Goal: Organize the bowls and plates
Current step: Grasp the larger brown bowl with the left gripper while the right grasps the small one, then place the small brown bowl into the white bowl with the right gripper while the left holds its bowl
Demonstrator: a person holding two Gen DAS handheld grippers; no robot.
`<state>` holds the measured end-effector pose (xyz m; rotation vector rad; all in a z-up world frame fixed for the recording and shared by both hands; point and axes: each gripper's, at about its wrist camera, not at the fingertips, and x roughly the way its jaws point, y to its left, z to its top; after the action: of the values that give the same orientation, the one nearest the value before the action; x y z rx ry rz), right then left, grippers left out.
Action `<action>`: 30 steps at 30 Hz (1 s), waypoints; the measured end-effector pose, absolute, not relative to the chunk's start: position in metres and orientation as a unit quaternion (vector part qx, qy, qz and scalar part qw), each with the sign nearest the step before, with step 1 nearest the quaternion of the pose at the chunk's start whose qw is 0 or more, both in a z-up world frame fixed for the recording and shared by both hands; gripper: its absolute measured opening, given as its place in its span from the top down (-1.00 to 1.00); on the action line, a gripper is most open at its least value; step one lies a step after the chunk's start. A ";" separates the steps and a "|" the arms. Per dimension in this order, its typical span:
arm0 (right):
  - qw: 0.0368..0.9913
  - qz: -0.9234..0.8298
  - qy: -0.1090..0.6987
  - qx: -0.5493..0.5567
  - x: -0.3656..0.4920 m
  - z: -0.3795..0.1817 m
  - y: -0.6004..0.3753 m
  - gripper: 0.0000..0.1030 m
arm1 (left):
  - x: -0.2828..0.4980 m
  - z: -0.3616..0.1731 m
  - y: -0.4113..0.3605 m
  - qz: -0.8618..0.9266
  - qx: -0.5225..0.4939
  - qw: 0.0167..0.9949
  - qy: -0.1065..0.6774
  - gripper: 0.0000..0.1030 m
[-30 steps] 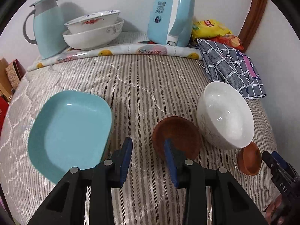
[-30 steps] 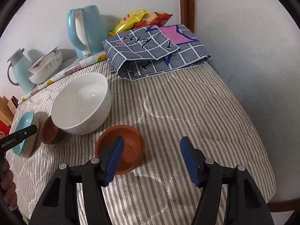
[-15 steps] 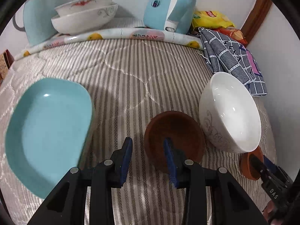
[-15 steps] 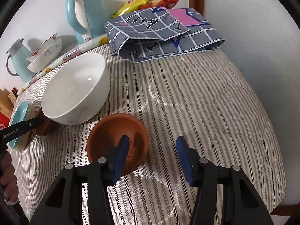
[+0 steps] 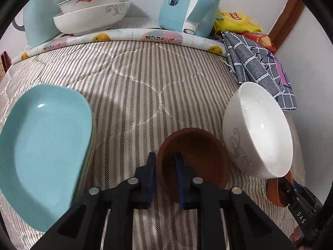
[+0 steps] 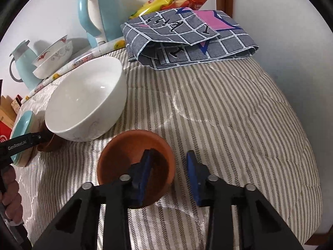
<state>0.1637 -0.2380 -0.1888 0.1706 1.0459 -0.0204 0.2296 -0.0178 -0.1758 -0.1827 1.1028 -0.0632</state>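
A striped grey-and-cream quilted tabletop point(image 6: 229, 104) stands against plain white walls point(image 6: 281, 10), with a brown wooden door frame point(image 5: 285, 18) in the corner.

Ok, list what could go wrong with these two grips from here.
The left gripper straddles only the near rim of the dark brown bowl, which sits against the white bowl; lifting may knock it. The right gripper, still open, straddles the rim of the terracotta bowl; a thin rim pinch could let it tip.

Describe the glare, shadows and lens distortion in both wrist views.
Left wrist view: glare spot on the teal plate, soft shadow on the striped cloth, straight stripes bowed by the fisheye, black vignette corners. Right wrist view: small highlight inside the white bowl, the kettle casts a shadow on the wall.
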 end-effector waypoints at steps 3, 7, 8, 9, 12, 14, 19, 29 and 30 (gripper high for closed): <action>0.862 -0.002 0.499 0.087 0.165 -0.188 -0.236 0.64 | 0.230 -0.175 -0.021 -0.031 -0.073 0.850 0.520 0.75; 0.867 -0.004 0.493 0.071 0.165 -0.185 -0.231 0.71 | 0.229 -0.172 -0.020 -0.034 -0.075 0.851 0.519 0.80; 0.868 -0.004 0.491 0.071 0.165 -0.183 -0.230 0.73 | 0.228 -0.172 -0.019 -0.034 -0.075 0.852 0.518 0.80; 0.869 -0.004 0.490 0.072 0.165 -0.182 -0.230 0.74 | 0.227 -0.171 -0.019 -0.033 -0.076 0.852 0.517 0.81; 0.872 -0.005 0.484 0.067 0.163 -0.180 -0.228 0.76 | 0.224 -0.167 -0.019 -0.035 -0.075 0.854 0.513 0.82; 0.873 -0.007 0.484 0.064 0.162 -0.179 -0.227 0.76 | 0.221 -0.164 -0.019 -0.035 -0.071 0.856 0.511 0.83; 0.878 -0.007 0.474 0.067 0.155 -0.172 -0.224 0.80 | 0.212 -0.158 -0.016 -0.029 -0.068 0.859 0.506 0.83; 0.886 -0.010 0.460 0.059 0.144 -0.154 -0.221 0.80 | 0.200 -0.136 -0.015 -0.032 -0.065 0.869 0.489 0.83; 0.887 -0.010 0.458 0.060 0.143 -0.152 -0.221 0.80 | 0.199 -0.134 -0.015 -0.031 -0.067 0.870 0.488 0.83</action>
<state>0.1429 -0.2211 -0.1518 0.1248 0.9516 -0.0200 0.1993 -0.0148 -0.1336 -0.1391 1.0204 -0.0655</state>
